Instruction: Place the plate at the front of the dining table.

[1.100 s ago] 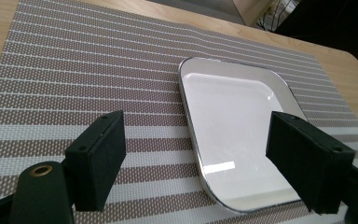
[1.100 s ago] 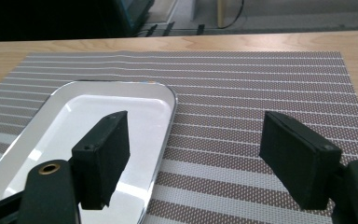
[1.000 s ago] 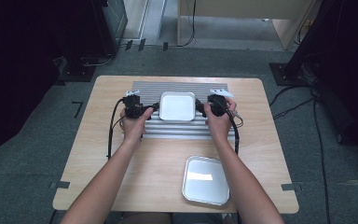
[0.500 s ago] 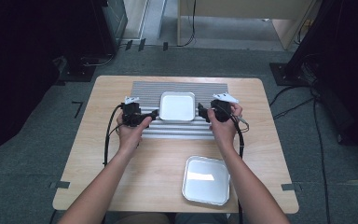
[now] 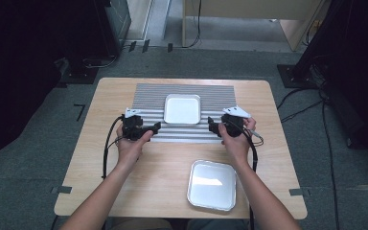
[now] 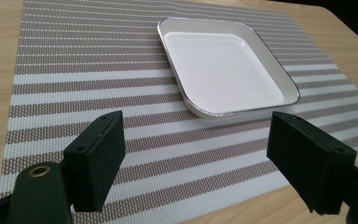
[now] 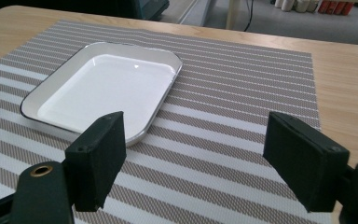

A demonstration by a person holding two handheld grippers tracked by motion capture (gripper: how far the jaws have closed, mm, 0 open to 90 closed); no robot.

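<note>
- Both grippers are drawing back from the white dish [image 5: 182,109] since a second ago; the left gripper [image 5: 156,126] and right gripper [image 5: 212,126] are flanking it over the striped mat [image 5: 220,96].
- Left gripper view: spread jaws are hanging empty, the dish lying beyond them on the mat.
- Right gripper view: jaws are gaping wide, the dish sitting ahead, untouched.

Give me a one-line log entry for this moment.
left claw: open, empty | right claw: open, empty | white tray: on striped mat, between claws, untouched | second tray: near table edge
</note>
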